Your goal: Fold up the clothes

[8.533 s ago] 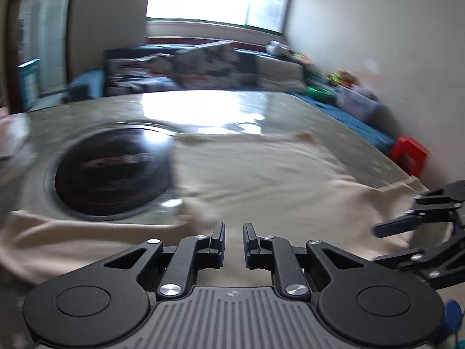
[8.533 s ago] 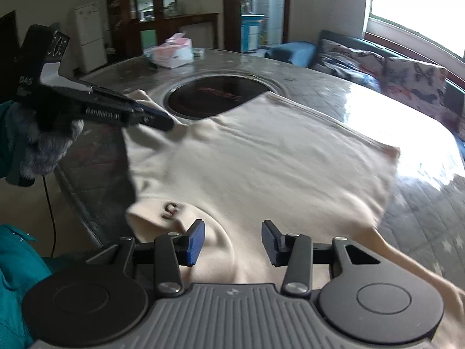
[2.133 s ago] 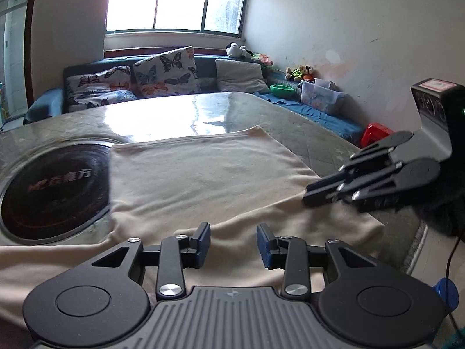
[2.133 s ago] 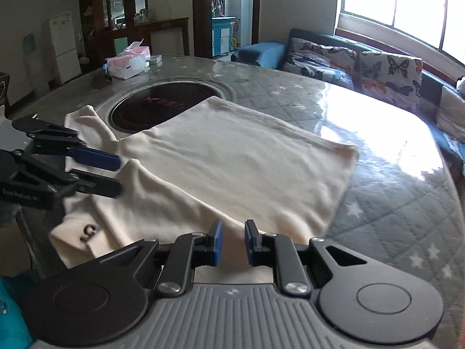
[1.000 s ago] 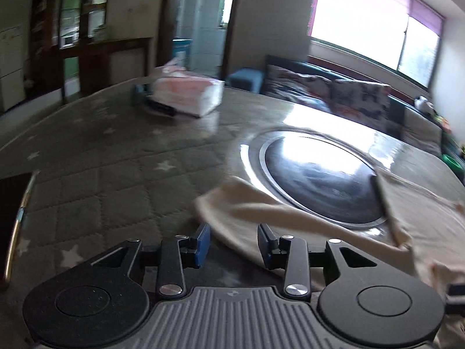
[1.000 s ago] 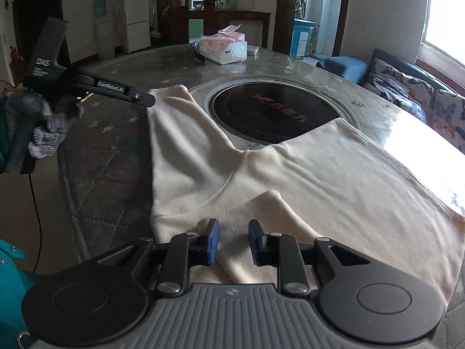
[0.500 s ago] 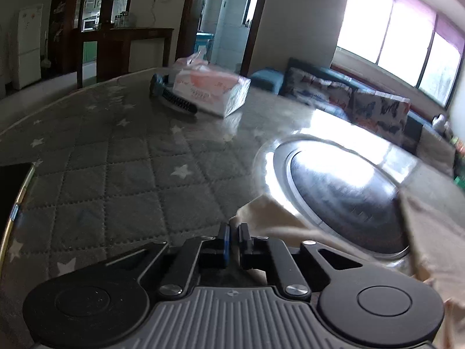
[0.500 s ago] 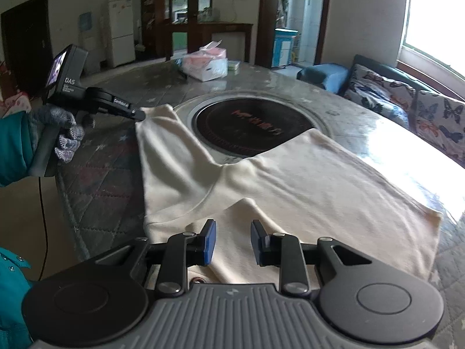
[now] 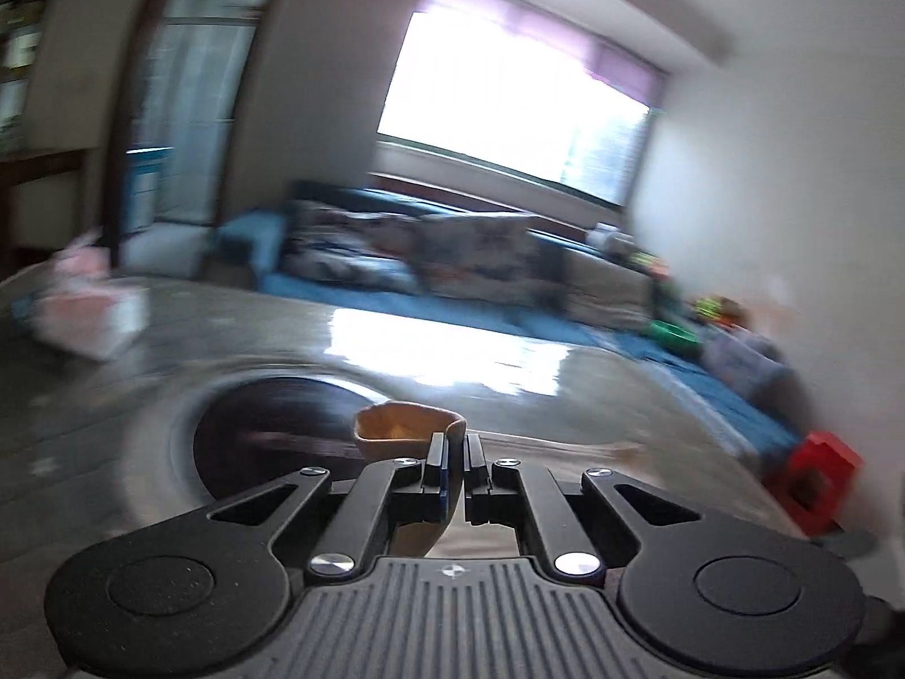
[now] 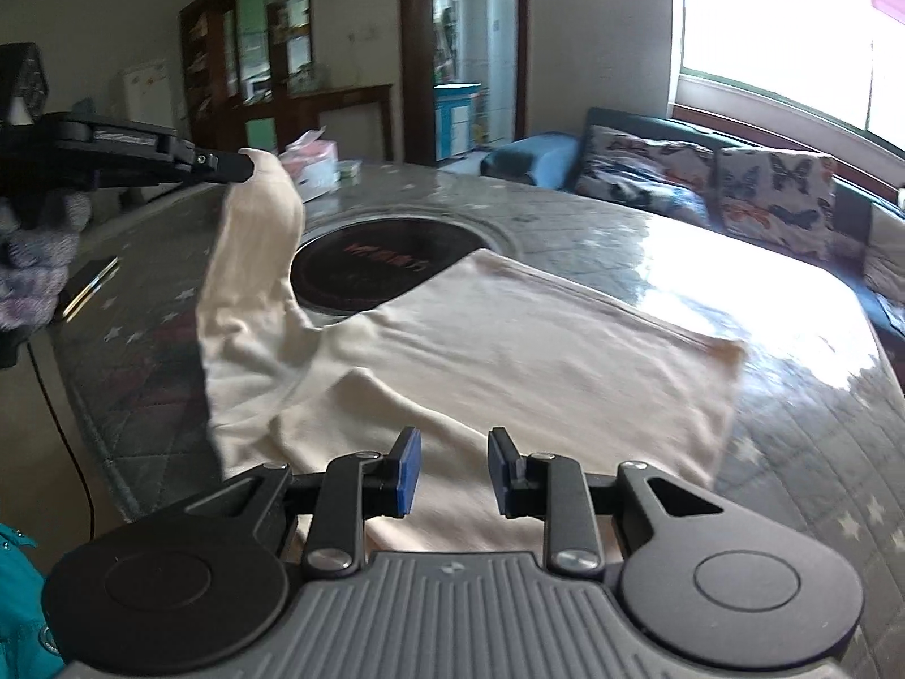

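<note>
At the left of the tabletop, the left gripper pinches the soft, limp shirt's sleeve; right gripper jaws stand narrowly apart, empty.

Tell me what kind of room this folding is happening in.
Most likely a home living and dining room. A sofa with butterfly-print cushions sits under a big window, and the cream shirt lies on a large table with a built-in cooktop.
</note>
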The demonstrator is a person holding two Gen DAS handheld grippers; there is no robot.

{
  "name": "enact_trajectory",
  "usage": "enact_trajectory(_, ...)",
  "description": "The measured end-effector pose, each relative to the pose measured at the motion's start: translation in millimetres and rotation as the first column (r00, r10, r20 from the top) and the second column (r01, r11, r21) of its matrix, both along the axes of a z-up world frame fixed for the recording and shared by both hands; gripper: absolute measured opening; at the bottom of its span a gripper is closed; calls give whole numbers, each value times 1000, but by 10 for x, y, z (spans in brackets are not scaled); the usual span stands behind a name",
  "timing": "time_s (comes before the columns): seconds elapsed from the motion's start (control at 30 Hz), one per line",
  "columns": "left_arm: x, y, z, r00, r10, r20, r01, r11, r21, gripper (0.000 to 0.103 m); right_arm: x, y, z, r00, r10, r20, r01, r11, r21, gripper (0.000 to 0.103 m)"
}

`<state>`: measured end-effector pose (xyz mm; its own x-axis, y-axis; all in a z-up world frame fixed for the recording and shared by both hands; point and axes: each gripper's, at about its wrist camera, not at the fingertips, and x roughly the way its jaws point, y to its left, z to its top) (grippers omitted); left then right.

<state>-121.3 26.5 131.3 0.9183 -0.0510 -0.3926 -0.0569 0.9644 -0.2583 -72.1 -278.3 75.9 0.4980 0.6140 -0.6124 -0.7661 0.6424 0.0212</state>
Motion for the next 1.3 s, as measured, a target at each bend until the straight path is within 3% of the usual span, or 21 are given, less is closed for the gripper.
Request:
enact_trajectory(0.13, 160, -415, -48, 987, -160, 7, 160, 987, -10, 5, 26, -213, -22, 998, -59, -10, 59, 998, 22, 26)
enact_trajectory(0.37, 385, -943, -411, 927, -367, -70, 362, 929, -75, 6, 56, -523, -80, 987, -157, -43, 159, 987, 38, 26)
enact_trajectory(0.47, 460, -1050, -592, 894, -426, -139, 416, 904, -97, 9, 68, -589, -95, 982, -180, -49, 182, 983, 34, 26)
enact_trajectory(0.6, 416, -1028, -660, 873, -458, -168, 450, 889, -84, 17, 93, -599, -99, 981, -185, -54, 188, 981, 38, 26)
enact_trajectory(0.7, 360, -834, -636, 890, -422, -171, 420, 906, -50, 25, 123, -569, -101, 982, -176, -67, 180, 982, 50, 26)
enact_trajectory(0.87, 241, -400, -673, 940, -272, -207, 284, 958, 28, 25, 165, -438, -158, 984, -156, -90, 161, 986, 50, 26)
enact_trajectory(0.93, 254, -198, -731, 948, -217, -231, 230, 973, 31, 25, 203, -388, -202, 983, -154, -101, 159, 986, 43, 26)
enact_trajectory(1.3, 299, 240, -957, 950, -76, -302, 99, 993, 62, 24, 368, -181, -384, 978, -176, -110, 174, 984, -26, 24)
